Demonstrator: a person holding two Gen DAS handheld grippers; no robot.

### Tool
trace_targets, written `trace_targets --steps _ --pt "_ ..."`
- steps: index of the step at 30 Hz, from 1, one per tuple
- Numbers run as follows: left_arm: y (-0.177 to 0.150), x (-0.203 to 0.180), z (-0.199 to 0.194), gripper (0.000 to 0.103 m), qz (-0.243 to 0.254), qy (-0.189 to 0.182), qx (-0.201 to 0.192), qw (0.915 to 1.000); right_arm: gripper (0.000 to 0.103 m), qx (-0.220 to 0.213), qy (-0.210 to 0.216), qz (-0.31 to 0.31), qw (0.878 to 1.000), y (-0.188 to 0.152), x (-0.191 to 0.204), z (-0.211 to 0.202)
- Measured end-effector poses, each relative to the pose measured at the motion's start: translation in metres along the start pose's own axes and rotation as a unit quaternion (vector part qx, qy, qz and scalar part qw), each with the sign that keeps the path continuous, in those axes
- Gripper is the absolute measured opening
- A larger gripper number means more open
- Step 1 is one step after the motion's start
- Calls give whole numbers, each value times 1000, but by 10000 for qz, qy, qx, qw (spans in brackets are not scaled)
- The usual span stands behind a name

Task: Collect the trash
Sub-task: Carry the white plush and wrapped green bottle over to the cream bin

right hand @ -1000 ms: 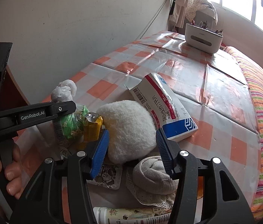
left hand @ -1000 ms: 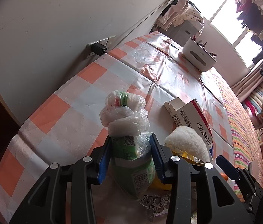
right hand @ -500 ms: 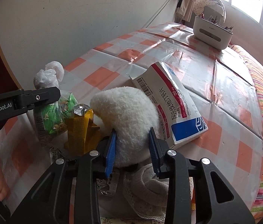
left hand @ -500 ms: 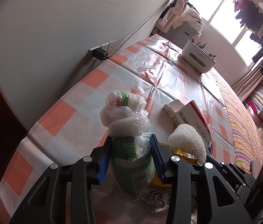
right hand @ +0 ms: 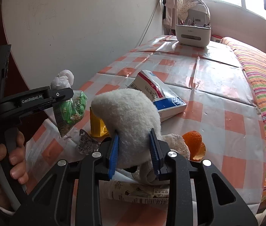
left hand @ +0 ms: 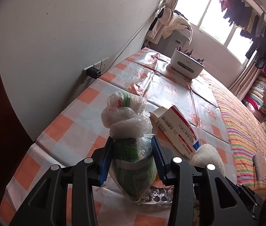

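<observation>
Blue pads of the right gripper [right hand: 134, 151] have just closed on the fluffy white slipper [right hand: 131, 116]. Left gripper [left hand: 132, 159] clamps the knotted bag [left hand: 131, 131], lifted off the tablecloth [right hand: 217, 98].

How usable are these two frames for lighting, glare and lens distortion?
Left wrist view: the window is blown out, the plastic tablecloth glares, and the wall edge bows from the fisheye; the knotted bag of green packets stays sharp. Right wrist view: even light, the fluffy white item crisp, black corners vignetted.
</observation>
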State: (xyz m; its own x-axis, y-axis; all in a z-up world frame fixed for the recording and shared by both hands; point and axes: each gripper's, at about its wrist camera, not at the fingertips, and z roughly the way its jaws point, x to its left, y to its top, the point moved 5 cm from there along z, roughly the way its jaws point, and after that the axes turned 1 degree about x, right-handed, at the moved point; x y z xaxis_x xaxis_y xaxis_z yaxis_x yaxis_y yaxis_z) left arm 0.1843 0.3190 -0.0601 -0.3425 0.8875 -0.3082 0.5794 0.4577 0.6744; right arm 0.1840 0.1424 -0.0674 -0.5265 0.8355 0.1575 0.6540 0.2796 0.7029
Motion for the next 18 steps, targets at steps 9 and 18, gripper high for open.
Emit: trace_targets --steps 9,18 --pt "-17 -37 -30 39 442 -265 -194 9985 29 -396 -22 510 9979 -30 -24 -51" --pt "-40 -78 -43 40 967 -489 -318 9936 29 -672 -231 952 9929 -55 -53 -79"
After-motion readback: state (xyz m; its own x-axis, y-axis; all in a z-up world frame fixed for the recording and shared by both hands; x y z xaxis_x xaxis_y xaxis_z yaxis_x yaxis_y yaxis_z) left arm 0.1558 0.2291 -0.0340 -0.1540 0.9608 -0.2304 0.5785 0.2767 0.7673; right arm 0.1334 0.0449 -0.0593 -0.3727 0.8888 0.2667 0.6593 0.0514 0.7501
